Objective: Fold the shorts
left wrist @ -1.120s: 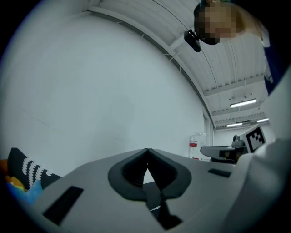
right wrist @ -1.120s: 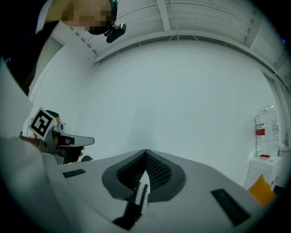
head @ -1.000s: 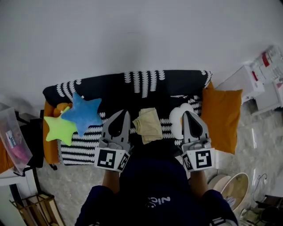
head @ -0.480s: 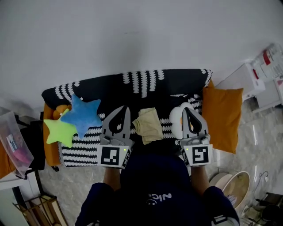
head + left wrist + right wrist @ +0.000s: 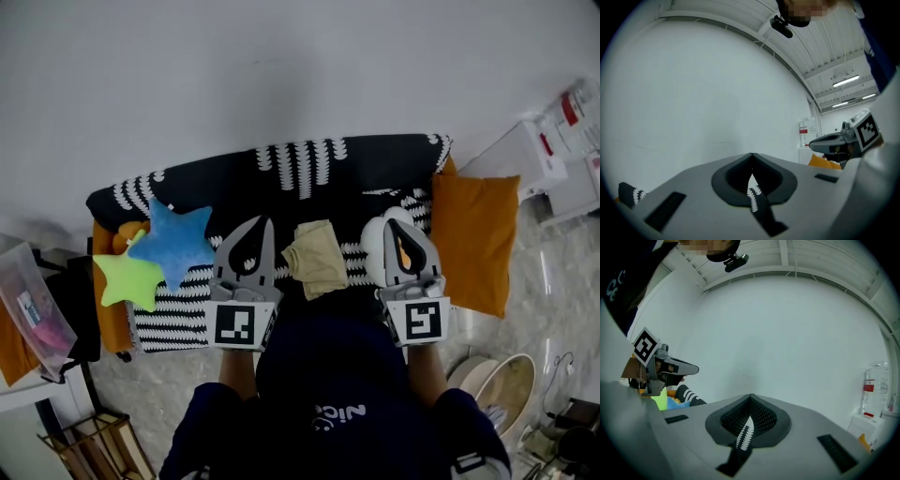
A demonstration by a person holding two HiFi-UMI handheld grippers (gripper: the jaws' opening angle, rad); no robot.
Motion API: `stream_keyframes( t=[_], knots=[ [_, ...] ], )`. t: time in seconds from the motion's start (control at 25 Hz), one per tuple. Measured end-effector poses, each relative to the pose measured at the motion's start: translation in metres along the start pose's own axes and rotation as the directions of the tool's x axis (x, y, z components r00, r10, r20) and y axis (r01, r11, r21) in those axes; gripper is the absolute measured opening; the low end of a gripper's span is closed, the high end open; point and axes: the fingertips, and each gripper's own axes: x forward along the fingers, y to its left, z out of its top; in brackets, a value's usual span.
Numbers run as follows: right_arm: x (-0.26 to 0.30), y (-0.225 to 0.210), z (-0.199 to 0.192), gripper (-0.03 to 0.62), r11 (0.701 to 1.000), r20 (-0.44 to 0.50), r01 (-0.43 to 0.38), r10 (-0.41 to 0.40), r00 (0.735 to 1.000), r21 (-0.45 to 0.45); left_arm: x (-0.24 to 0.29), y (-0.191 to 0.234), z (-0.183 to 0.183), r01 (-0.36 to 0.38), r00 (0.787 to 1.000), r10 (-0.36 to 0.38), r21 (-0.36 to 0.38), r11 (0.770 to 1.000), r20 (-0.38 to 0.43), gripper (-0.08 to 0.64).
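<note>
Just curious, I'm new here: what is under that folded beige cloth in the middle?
The beige shorts lie on a black-and-white patterned blanket. Whatever the blanket is spread over is covered there and cannot be seen.

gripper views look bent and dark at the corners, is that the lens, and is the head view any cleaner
Left gripper view: fisheye lens, black corners, ceiling beams bowed into arcs, the shut left tool looming large. Right gripper view: the same black corners and bowing. Head view: no dark corners, even soft light, the shorts and blue star cushion clear.
</note>
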Motion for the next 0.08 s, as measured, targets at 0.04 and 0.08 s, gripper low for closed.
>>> stream_keyframes(
  t=[0.04,0.08],
  knots=[
    [0.0012,-0.0007,-0.0013,0.008,1.0,-0.002,-0.002,0.002,1.0,-0.002,0.0016,-0.0015,-0.0009,0.0,1.0,0.0,0.0,1.0,-0.004,0.002],
    [0.0023,-0.0014,-0.0026,0.008,1.0,-0.004,-0.003,0.003,1.0,-0.005,0.0032,-0.003,-0.0017,0.001,1.0,-0.001,-0.001,1.0,-0.008,0.002]
  ],
)
